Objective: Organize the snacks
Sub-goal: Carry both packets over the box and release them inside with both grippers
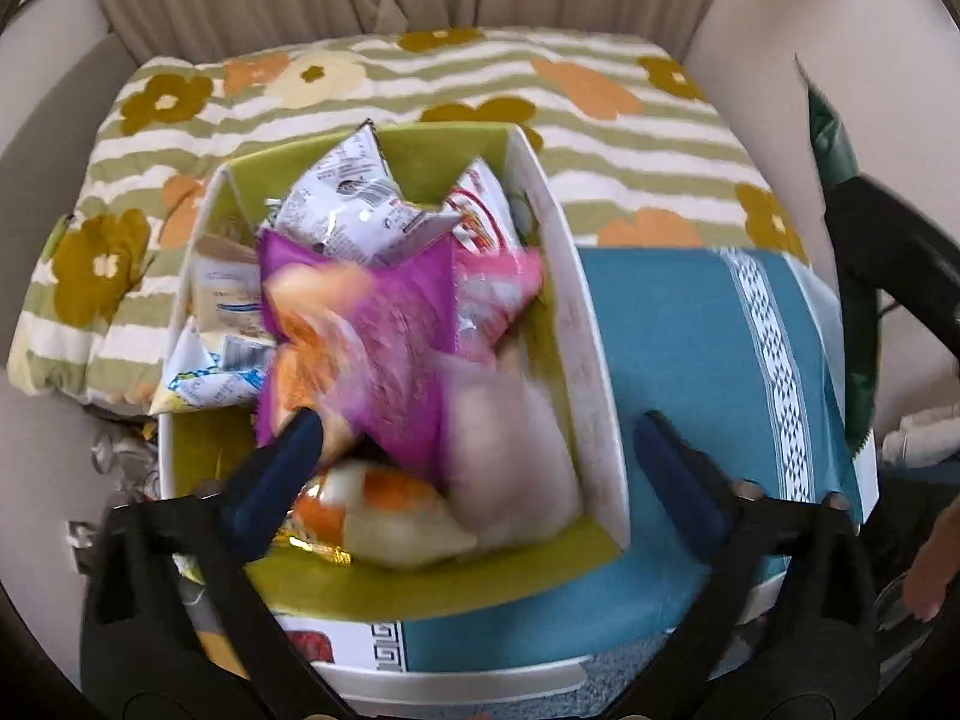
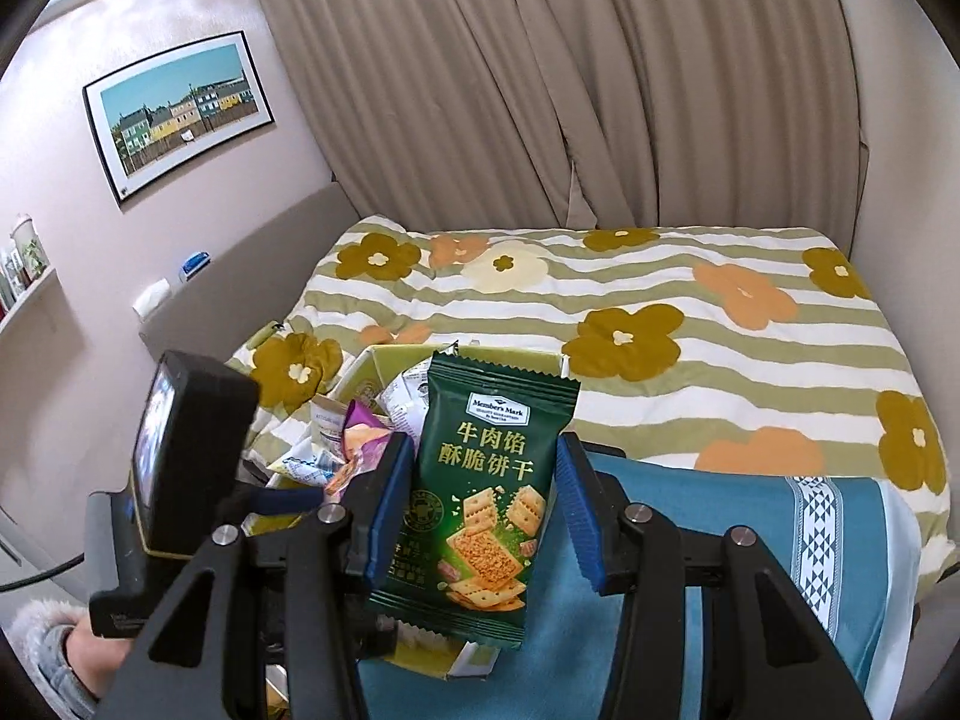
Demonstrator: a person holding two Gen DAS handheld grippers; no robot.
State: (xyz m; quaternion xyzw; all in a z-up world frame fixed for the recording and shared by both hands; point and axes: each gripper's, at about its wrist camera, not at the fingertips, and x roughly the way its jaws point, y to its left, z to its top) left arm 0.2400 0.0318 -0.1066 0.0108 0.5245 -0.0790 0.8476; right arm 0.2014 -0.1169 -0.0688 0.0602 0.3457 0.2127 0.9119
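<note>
A bed with a flowered, green-striped quilt point(image 2: 690, 300) fills the far side of both views, backed by beige curtains point(image 2: 600, 78); a framed picture of coloured houses point(image 2: 180, 111) hangs on the pink wall to the left. Nearer, a teal cloth with a white patterned band point(image 1: 708, 336) covers the surface in front of the bed. On it stands a white box with a green lining point(image 1: 591, 360), open at the top and heaped with snack packets.

In that heap a purple packet point(image 1: 396, 348) lies on top, blurred, with silver-white packets point(image 1: 354, 192) behind it, a pink one point(image 1: 492, 294) to its right, and an orange-and-white packet point(image 1: 372, 510) nearest the camera. The left gripper point(image 1: 480, 441) hangs over the box with its blue fingers spread wide and nothing between them; one fingertip lies against the purple packet's edge.

The right gripper point(image 2: 483, 510) holds a dark green Member's Mark cracker packet point(image 2: 480, 480) upright above the teal cloth, just right of the box. The left pad touches the packet; whether the right pad presses it I cannot tell.
</note>
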